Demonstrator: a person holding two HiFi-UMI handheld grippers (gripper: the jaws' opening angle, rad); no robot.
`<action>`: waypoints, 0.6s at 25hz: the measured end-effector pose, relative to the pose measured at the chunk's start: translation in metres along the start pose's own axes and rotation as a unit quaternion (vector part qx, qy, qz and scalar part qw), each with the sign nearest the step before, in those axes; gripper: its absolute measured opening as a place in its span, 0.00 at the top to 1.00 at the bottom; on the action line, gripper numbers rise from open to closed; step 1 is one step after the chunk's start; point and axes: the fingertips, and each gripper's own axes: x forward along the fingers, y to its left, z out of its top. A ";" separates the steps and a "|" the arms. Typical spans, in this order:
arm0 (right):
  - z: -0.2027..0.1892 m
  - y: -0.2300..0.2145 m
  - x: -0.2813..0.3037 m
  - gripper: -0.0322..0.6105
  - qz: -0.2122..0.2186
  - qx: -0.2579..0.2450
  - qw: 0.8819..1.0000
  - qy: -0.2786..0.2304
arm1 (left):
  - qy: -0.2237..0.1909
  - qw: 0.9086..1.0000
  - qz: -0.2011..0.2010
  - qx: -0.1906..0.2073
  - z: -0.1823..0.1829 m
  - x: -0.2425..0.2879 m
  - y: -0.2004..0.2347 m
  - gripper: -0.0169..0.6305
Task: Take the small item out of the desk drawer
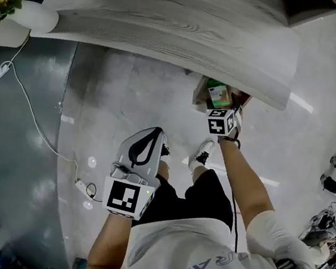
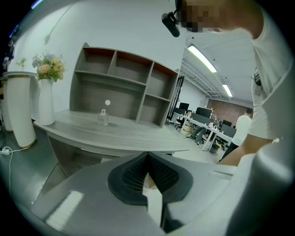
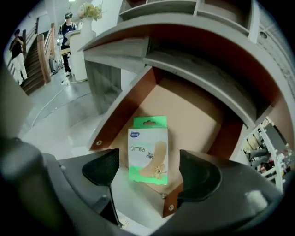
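Note:
A small green-and-white box of plasters [image 3: 148, 150] lies flat in the pulled-out desk drawer [image 3: 203, 120], near its front edge. My right gripper [image 3: 146, 171] hovers just in front of the box, open, its two dark pads on either side of the box's near end without touching it. From the head view the box [image 1: 218, 96] shows in the drawer [image 1: 200, 96] under the grey desk [image 1: 202, 35], with the right gripper [image 1: 231, 123] right at it. My left gripper [image 1: 155, 144] is held back over the floor, shut, nothing in it; its pads [image 2: 154, 173] meet.
A clear bottle [image 2: 102, 117] stands on the curved desk top [image 2: 120, 133], with an open shelf unit [image 2: 124, 87] behind. A white vase of flowers [image 2: 46, 92] stands at the desk's left end. A cable and power strip [image 1: 85, 188] lie on the floor at left.

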 end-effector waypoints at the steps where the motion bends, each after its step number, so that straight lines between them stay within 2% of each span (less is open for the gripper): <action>1: -0.001 0.001 0.007 0.29 -0.007 -0.004 1.000 0.005 | 0.004 1.000 0.002 -0.002 -0.004 -0.001 0.002 0.98; 5: 0.000 0.000 0.021 0.29 -0.037 -0.023 0.999 0.014 | 0.016 1.000 0.008 -0.008 -0.012 -0.007 0.005 0.98; 7: 0.001 0.000 0.023 0.39 -0.047 -0.025 0.998 0.018 | 0.020 1.000 0.012 -0.014 -0.015 -0.012 0.007 0.98; 11: 0.004 0.001 0.015 0.41 -0.048 -0.022 0.998 0.014 | 0.017 0.999 0.018 -0.020 -0.014 -0.021 0.011 0.98; 15: 0.015 -0.001 -0.009 0.42 -0.045 -0.033 0.998 -0.015 | 0.007 1.000 0.016 -0.021 -0.006 -0.028 0.006 0.98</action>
